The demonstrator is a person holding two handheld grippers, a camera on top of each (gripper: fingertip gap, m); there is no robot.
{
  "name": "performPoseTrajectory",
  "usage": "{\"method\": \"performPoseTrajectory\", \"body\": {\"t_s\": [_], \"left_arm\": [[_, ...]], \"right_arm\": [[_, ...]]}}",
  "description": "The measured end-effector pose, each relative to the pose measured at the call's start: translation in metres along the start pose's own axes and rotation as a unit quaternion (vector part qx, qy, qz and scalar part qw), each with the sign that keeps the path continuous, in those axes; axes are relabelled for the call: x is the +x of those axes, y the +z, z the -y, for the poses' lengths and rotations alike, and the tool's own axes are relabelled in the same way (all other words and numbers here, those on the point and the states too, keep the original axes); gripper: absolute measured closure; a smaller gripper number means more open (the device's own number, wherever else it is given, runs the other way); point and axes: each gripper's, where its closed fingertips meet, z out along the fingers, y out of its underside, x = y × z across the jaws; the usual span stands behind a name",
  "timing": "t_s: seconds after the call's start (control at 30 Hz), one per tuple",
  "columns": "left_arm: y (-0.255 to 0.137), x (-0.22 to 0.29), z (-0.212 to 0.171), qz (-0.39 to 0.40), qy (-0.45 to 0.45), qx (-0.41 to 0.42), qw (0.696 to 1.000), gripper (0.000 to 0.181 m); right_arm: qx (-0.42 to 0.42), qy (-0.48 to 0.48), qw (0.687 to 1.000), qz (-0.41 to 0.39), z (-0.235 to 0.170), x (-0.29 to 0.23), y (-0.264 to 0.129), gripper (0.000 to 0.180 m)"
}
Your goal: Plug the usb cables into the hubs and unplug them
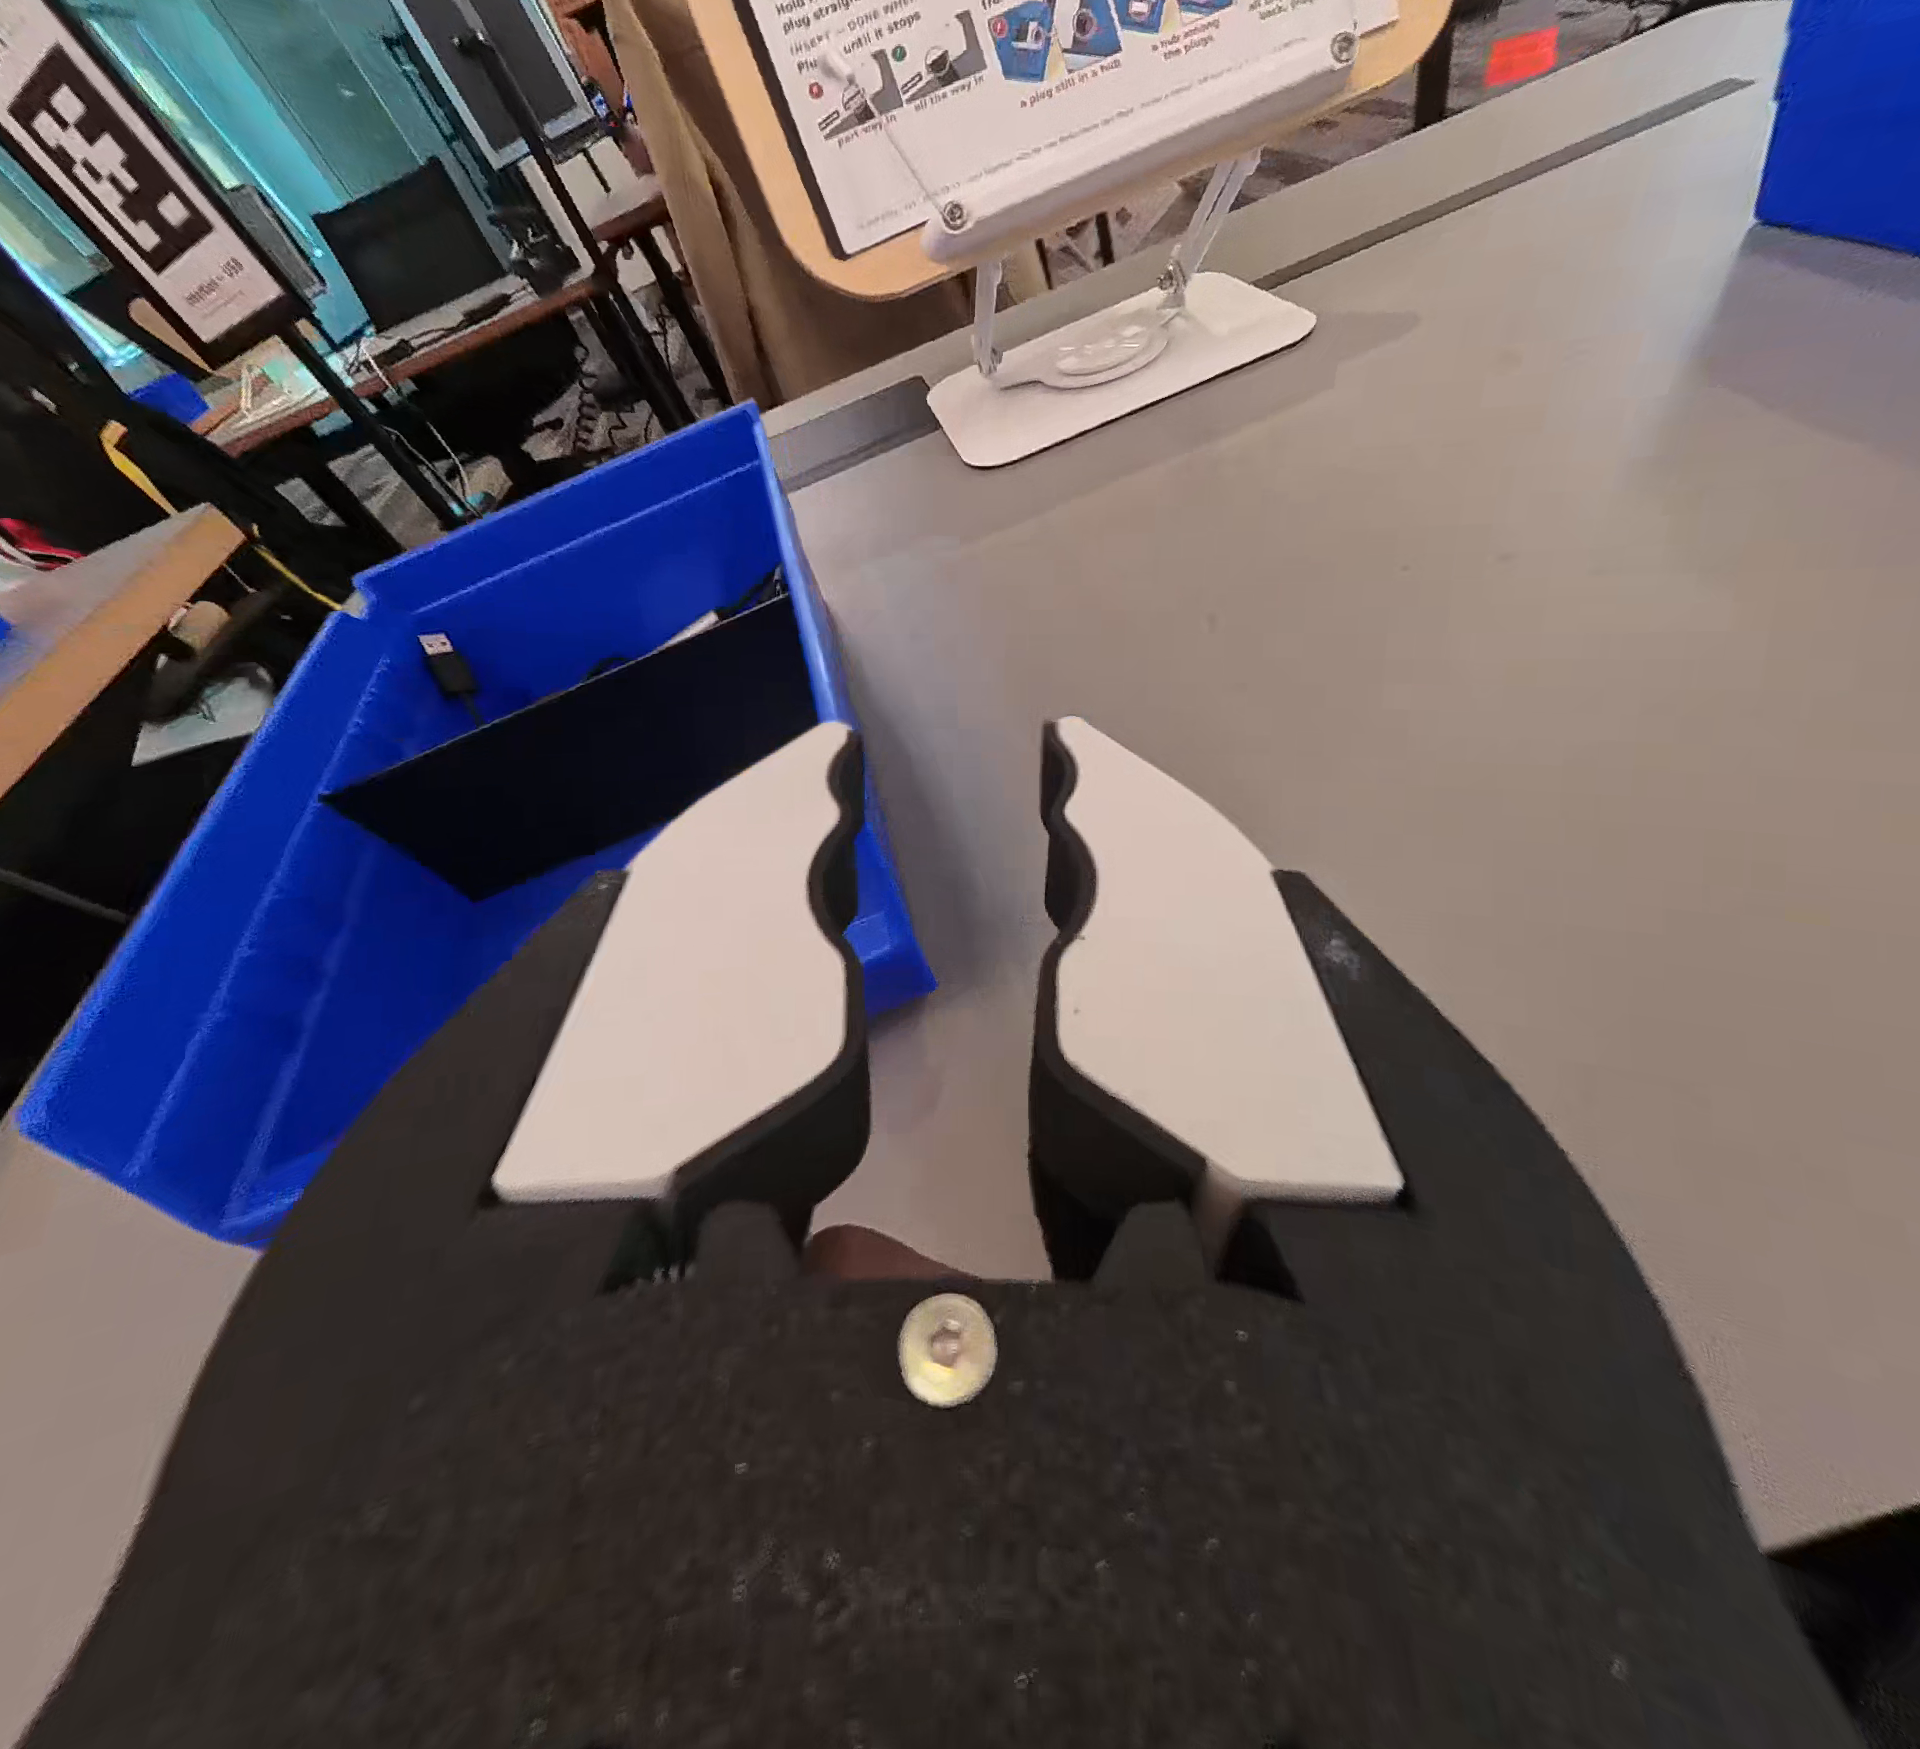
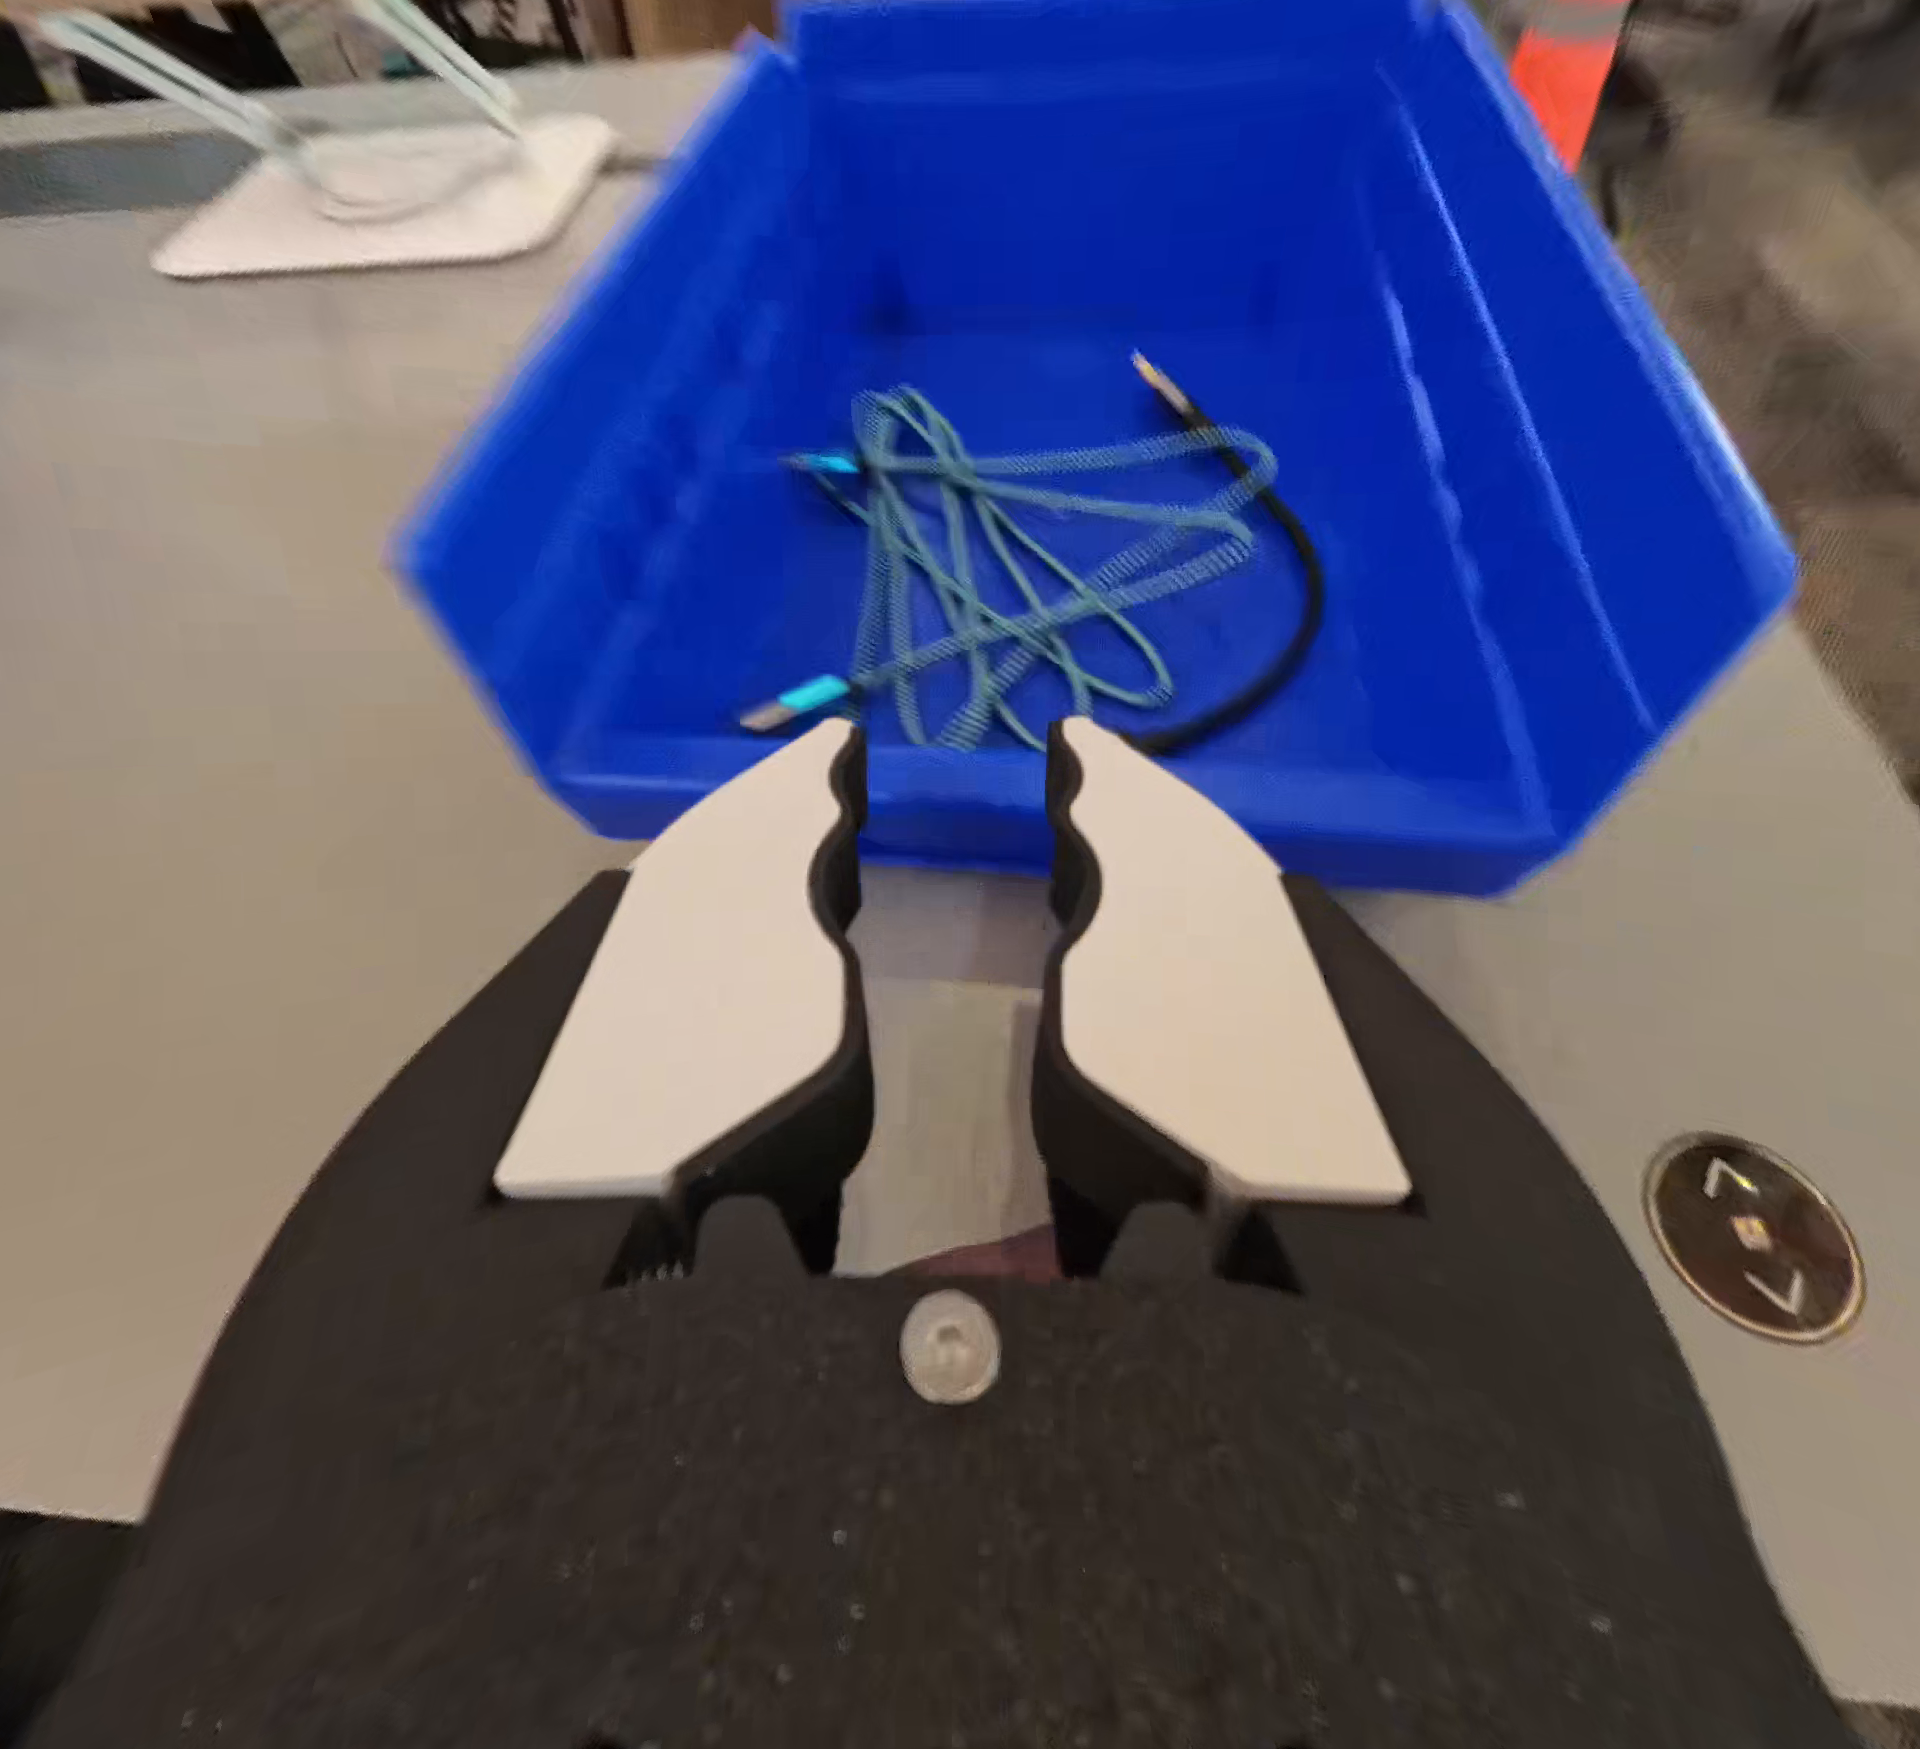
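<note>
While our left claw (image 1: 951, 738) sits released beside its bin (image 1: 312, 920), black plug (image 1: 449, 663) ahead-left, our right claw (image 2: 954, 738) gapes empty too; teal cables (image 2: 997, 556) just ahead look floppy, so we'd pinch the rigid plug (image 2: 795, 700).

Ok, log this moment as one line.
left gripper open, empty, beside divided blue plastic bin | right gripper open, empty, before blue plastic bin holding tangled teal braided cables

The left gripper (image 1: 951, 743) hovers with jaws apart and empty above the grey table (image 1: 1403, 660). Left of it sits a blue bin (image 1: 312, 920) with a dark divider (image 1: 582, 764), a black USB plug (image 1: 449, 665) behind that.
</note>
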Motion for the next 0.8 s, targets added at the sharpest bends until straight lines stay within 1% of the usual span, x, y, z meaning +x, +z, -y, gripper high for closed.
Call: {"method": "performPoseTrajectory", "body": {"t_s": [0.03, 0.1, 0.13, 0.23, 0.27, 0.4, 0.57, 0.67, 0.8], "left_arm": [[0.002, 0.002, -0.002, 0.002, -0.008, -0.003, 1.000, 0.152], [0.007, 0.008, -0.007, -0.008, -0.035, -0.015, 0.999, 0.152], [0.009, 0.012, -0.010, -0.017, -0.053, -0.021, 0.998, 0.152], [0.014, 0.025, -0.013, -0.046, -0.102, -0.027, 0.993, 0.151], [0.015, 0.030, -0.014, -0.052, -0.109, -0.027, 0.992, 0.151], [0.021, 0.045, -0.016, -0.057, -0.089, -0.028, 0.994, 0.150], [0.019, 0.060, -0.021, -0.061, -0.056, -0.029, 0.996, 0.146], [0.018, 0.063, -0.025, -0.065, -0.050, -0.030, 0.996, 0.146], [0.019, 0.064, -0.029, -0.069, -0.057, -0.036, 0.995, 0.144]], "right_arm": [[-0.009, 0.021, 1.000, 0.006, -0.009, 0.015, 0.006, 0.147], [0.009, 0.044, 0.998, 0.034, -0.009, 0.024, 0.011, 0.162], [0.004, 0.045, 0.998, 0.042, -0.009, 0.025, 0.012, 0.162], [-0.005, 0.005, 1.000, -0.004, -0.009, 0.041, 0.017, 0.159], [-0.008, 0.007, 1.000, -0.001, -0.009, 0.043, 0.018, 0.159], [-0.019, 0.015, 1.000, -0.003, -0.009, 0.053, 0.025, 0.160], [-0.024, 0.004, 0.999, -0.036, -0.007, 0.069, 0.030, 0.163], [-0.024, 0.008, 0.999, -0.047, -0.006, 0.079, 0.032, 0.167], [-0.026, 0.002, 0.999, -0.048, -0.005, 0.082, 0.033, 0.166]]}}
